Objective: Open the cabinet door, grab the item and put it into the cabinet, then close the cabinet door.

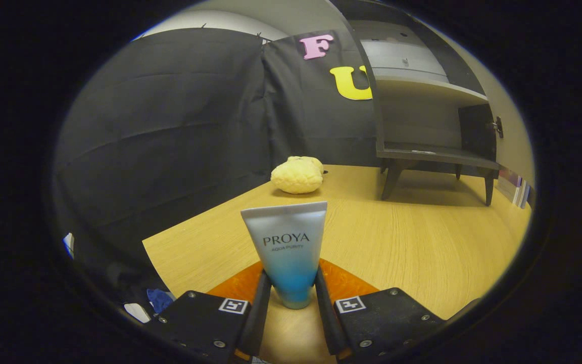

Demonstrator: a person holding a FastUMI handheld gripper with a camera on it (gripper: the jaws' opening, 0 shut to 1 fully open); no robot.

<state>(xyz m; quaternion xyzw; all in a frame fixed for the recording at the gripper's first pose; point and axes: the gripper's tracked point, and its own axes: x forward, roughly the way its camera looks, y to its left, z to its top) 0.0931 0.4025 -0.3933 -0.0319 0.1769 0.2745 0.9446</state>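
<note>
Carrying item toward open cabinet, claw loaded.

We list, large to small: wooden table (422,242); cabinet (435,126) at two o'clock beyond the fingers, well apart, its door (478,131) swung open and shelf bare; yellow plush toy (297,175) at twelve o'clock, between; tube (289,247), upright, cap down, long axis vertical, pinched between both fingers of our gripper (292,293). We judge the next move a swing right and forward.
</note>
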